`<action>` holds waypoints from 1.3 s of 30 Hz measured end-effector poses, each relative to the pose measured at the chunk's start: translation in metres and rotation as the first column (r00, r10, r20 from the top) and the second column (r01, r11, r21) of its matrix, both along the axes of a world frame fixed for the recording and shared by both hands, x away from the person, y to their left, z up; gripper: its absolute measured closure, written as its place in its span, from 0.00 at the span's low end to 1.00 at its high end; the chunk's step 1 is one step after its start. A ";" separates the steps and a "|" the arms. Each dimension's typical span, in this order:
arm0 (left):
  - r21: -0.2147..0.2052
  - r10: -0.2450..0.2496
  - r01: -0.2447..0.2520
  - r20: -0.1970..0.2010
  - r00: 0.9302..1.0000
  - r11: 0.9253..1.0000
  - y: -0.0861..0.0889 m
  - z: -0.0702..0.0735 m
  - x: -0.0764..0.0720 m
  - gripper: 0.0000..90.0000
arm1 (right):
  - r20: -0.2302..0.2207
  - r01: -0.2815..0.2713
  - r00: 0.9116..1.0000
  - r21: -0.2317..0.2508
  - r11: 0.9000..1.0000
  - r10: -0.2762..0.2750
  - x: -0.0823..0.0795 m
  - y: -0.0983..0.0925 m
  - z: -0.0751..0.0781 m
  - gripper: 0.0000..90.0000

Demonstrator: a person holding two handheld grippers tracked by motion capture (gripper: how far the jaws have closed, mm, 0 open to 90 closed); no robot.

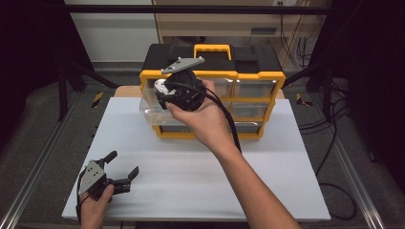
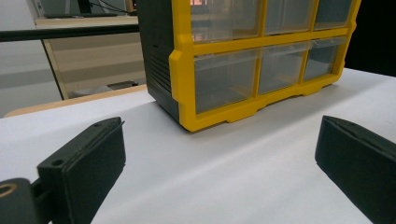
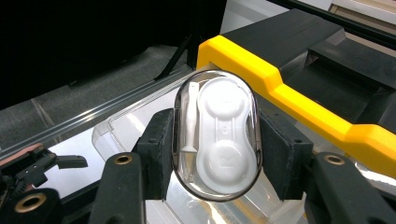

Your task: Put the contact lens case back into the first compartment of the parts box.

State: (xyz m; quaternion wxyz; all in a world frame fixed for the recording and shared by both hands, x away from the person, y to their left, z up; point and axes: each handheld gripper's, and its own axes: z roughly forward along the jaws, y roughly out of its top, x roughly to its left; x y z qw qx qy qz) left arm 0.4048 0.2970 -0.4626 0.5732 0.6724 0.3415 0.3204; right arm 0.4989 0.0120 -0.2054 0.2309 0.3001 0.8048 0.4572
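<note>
**Lens case held above the pulled-out drawer**

Nearest the camera in the right gripper view sat a clear oval lens case, clamped by its long sides between the two black jaws of the right gripper. Its long axis stood upright along the jaws, the white twin-cup insert facing the lens. Directly beneath and beyond it lay an open clear drawer, drawn out from the top left of the yellow-and-black organizer. From above, the right gripper hung over that drawer, so the case appeared to need only a short way down into it; judging by this, lowering and letting go would be the next step. The left gripper rested on the white table near its front left corner, well apart from the organizer, its jaws wide apart and holding nothing.
</note>
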 end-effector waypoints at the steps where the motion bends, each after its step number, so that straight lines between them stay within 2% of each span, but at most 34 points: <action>1: 0.002 0.000 0.000 0.000 1.000 1.000 0.000 0.000 0.000 0.02 | -0.002 0.000 1.000 -0.001 1.000 0.000 0.000 0.000 0.000 0.54; 16: -0.001 -0.003 0.003 0.000 1.000 1.000 0.000 0.000 0.000 0.01 | -0.018 -0.017 1.000 0.020 1.000 0.017 0.001 0.000 0.000 0.53; 23: -0.003 -0.006 0.006 0.005 1.000 1.000 0.000 0.000 0.000 0.01 | -0.003 -0.016 1.000 0.051 0.999 0.016 0.000 -0.002 0.002 0.44; 26: 0.000 -0.006 0.006 0.004 1.000 1.000 0.000 0.000 0.000 0.01 | 0.006 -0.020 1.000 0.061 0.998 0.020 -0.001 -0.002 0.002 0.36; 29: -0.001 -0.005 0.005 0.004 1.000 1.000 0.000 0.000 0.000 0.01 | 0.041 -0.024 0.999 0.071 0.997 0.021 -0.001 -0.001 0.002 0.21; 30: -0.004 -0.003 0.003 0.004 1.000 1.000 0.001 0.000 -0.001 0.01 | 0.070 -0.025 0.997 0.088 0.996 0.019 -0.001 0.000 0.002 0.13; 31: -0.003 -0.002 0.002 0.004 1.000 1.000 0.001 0.000 -0.001 0.01 | 0.070 -0.025 0.997 0.088 0.996 0.019 -0.001 0.000 0.002 0.13; 32: -0.003 0.001 -0.001 0.004 1.000 1.000 0.002 0.000 -0.001 0.01 | 0.102 -0.023 0.995 0.113 0.993 0.011 0.000 -0.001 0.003 0.09; 35: -0.011 0.009 -0.009 0.006 1.000 1.000 0.004 0.001 -0.001 0.01 | 0.124 -0.017 0.992 0.142 0.990 -0.001 0.000 -0.004 0.005 0.07; 39: -0.025 0.019 -0.018 0.011 1.000 1.000 0.008 0.001 -0.001 0.01 | 0.150 -0.018 0.989 0.155 0.988 -0.005 0.000 -0.012 0.008 0.07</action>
